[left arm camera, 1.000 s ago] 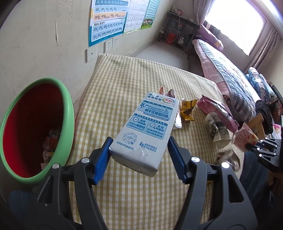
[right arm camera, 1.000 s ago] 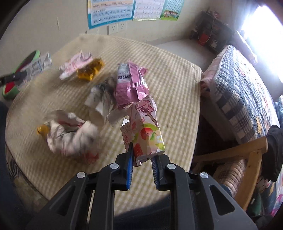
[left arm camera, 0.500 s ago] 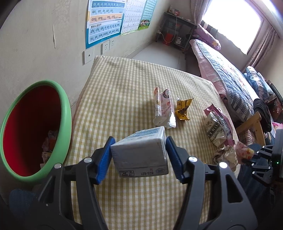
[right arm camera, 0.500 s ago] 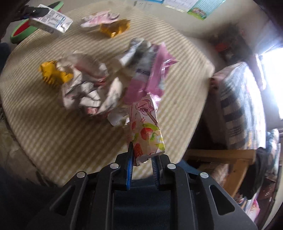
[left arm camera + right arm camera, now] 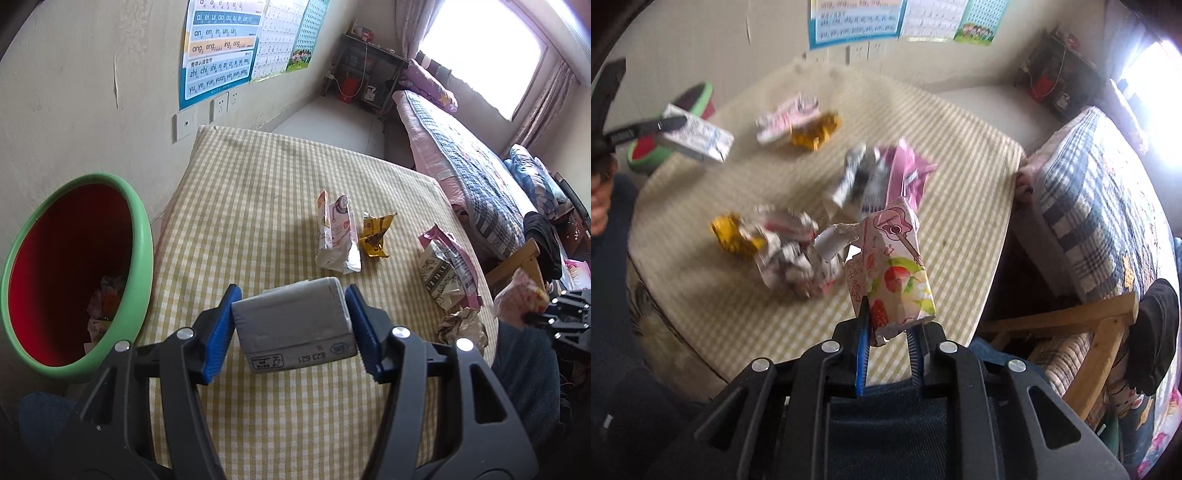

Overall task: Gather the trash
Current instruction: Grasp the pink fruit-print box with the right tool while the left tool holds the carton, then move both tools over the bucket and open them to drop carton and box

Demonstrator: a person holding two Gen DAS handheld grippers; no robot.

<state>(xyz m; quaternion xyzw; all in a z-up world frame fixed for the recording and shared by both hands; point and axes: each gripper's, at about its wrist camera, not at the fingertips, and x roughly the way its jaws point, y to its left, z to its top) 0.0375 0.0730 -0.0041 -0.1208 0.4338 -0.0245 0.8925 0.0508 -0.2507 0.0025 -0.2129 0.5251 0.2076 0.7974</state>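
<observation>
My left gripper [image 5: 291, 328] is shut on a white milk carton [image 5: 295, 328] and holds it above the checked table [image 5: 258, 184], to the right of the green-rimmed red bin [image 5: 142, 258]. The carton also shows in the right wrist view [image 5: 698, 138]. My right gripper [image 5: 886, 325] is shut on a pink strawberry drink carton [image 5: 894, 273], held above the table's near edge. It also shows at the far right of the left wrist view [image 5: 521, 302].
Loose trash lies on the table: a pink-white pouch [image 5: 338, 236], a yellow wrapper [image 5: 375, 234], a pink bag with a printed carton [image 5: 447, 269] and crumpled paper [image 5: 461, 325]. The bin holds some trash. A bed [image 5: 480, 166] and a wooden chair [image 5: 1089, 325] stand to the right.
My left gripper has tilted the milk carton level, so its end now faces me. My right gripper has swung about above the table's edge with the drink carton in it.
</observation>
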